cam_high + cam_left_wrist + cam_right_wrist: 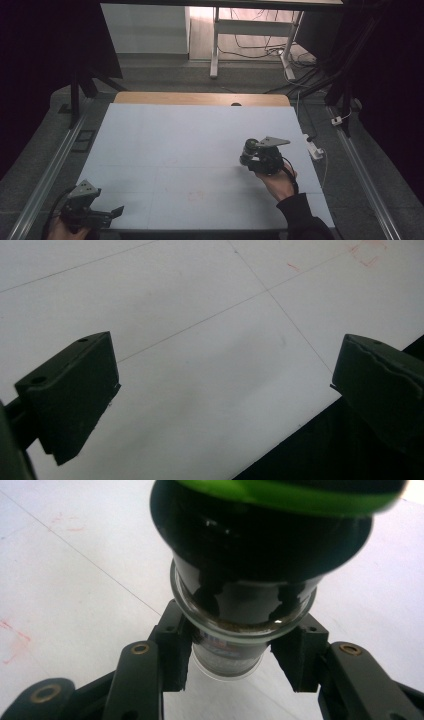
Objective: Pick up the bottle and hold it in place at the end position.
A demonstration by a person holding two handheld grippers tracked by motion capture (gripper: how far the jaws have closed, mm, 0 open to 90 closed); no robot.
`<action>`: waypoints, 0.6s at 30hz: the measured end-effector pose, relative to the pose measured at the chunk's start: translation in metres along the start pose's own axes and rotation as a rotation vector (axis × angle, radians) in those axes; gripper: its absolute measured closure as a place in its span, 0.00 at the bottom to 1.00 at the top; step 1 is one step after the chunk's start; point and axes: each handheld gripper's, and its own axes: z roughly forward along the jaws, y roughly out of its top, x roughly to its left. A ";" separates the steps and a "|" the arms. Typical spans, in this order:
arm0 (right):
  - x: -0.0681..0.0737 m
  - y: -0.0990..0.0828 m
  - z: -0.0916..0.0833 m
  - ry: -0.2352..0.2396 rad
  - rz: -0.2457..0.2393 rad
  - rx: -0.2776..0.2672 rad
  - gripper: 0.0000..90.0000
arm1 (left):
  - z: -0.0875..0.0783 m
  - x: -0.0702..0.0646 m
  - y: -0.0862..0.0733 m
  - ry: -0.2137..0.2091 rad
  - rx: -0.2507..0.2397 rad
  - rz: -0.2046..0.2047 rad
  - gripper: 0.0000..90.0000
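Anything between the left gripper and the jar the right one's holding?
Nothing visible. The left gripper is open at the table's near left corner; the right gripper grips the jar at right, with bare tabletop between them.

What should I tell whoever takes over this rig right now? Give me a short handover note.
Right gripper: shut on a glass jar with a black grinder-style top and green band, gripped at the glass body. In the high view it is over the right half of the white table; whether the jar is lifted or resting I cannot tell.
Left gripper: open, holding nothing, at the table's near left edge.
Done: jar grasped.
Left: probably carrying and setting the jar down; the spot is not evident. Faint red marks lie near the table's middle.
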 end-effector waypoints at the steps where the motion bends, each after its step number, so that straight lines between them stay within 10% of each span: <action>1: 0.002 0.002 0.002 0.003 -0.004 0.000 0.58 | 0.000 0.000 0.000 0.000 0.000 0.000 0.00; 18: 0.019 0.027 0.038 0.038 -0.016 0.009 0.58 | 0.000 0.000 0.000 -0.003 -0.004 -0.001 0.00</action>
